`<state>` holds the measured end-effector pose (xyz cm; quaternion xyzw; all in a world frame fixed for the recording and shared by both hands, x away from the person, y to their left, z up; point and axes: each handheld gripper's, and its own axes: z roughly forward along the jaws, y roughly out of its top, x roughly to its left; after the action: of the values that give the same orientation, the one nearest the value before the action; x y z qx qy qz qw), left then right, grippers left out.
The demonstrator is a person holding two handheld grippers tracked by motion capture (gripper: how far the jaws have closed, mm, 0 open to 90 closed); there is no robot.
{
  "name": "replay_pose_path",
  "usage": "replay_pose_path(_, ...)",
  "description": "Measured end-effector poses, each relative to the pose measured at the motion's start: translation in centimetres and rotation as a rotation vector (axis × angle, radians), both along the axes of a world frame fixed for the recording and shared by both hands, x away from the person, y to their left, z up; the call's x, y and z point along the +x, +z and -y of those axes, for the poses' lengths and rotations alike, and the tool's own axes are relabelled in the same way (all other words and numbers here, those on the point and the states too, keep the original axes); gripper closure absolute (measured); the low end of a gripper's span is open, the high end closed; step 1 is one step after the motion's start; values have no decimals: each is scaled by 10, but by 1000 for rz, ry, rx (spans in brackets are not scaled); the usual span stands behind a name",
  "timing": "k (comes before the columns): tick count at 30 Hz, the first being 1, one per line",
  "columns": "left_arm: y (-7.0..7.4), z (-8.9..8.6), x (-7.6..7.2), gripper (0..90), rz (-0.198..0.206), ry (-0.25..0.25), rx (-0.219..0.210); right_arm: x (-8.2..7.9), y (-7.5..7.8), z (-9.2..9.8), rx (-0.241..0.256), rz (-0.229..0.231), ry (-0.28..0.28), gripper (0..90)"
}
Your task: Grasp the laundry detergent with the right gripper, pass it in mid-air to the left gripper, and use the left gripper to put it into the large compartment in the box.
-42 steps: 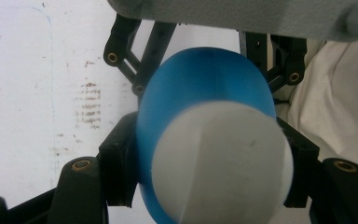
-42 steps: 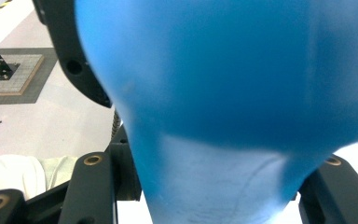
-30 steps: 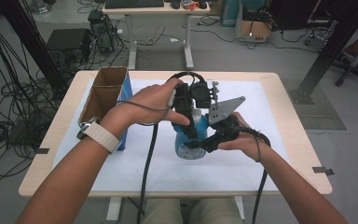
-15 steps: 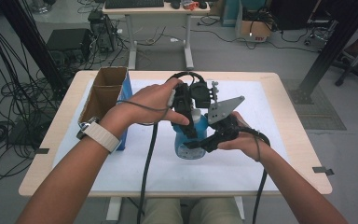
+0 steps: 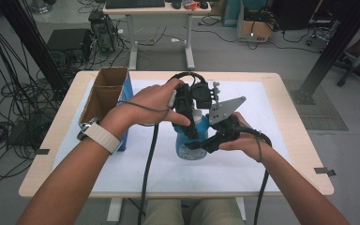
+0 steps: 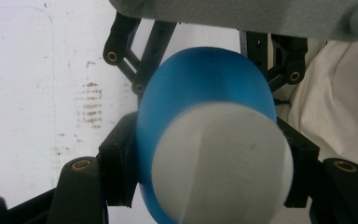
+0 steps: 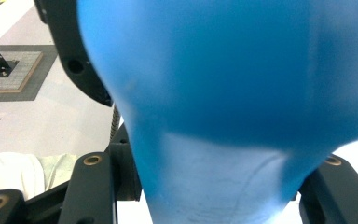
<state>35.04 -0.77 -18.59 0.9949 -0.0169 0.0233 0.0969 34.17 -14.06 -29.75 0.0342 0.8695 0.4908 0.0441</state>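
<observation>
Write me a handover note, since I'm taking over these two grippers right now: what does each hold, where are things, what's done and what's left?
Left gripper: comes from above, jaws closed on the white-capped upper end of the blue plastic bottle.
Right gripper: comes from the side, jaws clamped on the bottle's blue body.
Bottle: mid-table on the white mat, upright; whether its base touches the mat cannot be told.
Open brown cardboard box with a blue side: at the mat's left edge, apart from the bottle.
Done: both grips secured.
Left: probably working the cap or moving the bottle; the white cap looks still on.
</observation>
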Motion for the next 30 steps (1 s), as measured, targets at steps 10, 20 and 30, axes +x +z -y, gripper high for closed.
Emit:
replay_pose_path(10, 0, -1, -2, 372, -9, 31, -8, 0, 0, 0, -3, -3, 2, 428)
replay_pose_path(20, 0, -2, 0, 372, -5, 18, -4, 0, 1, 0, -4, 0, 1, 428)
replay_pose_path(30, 0, -2, -1, 372, -4, 15, -2, 0, 1, -1, -4, -2, 4, 428)
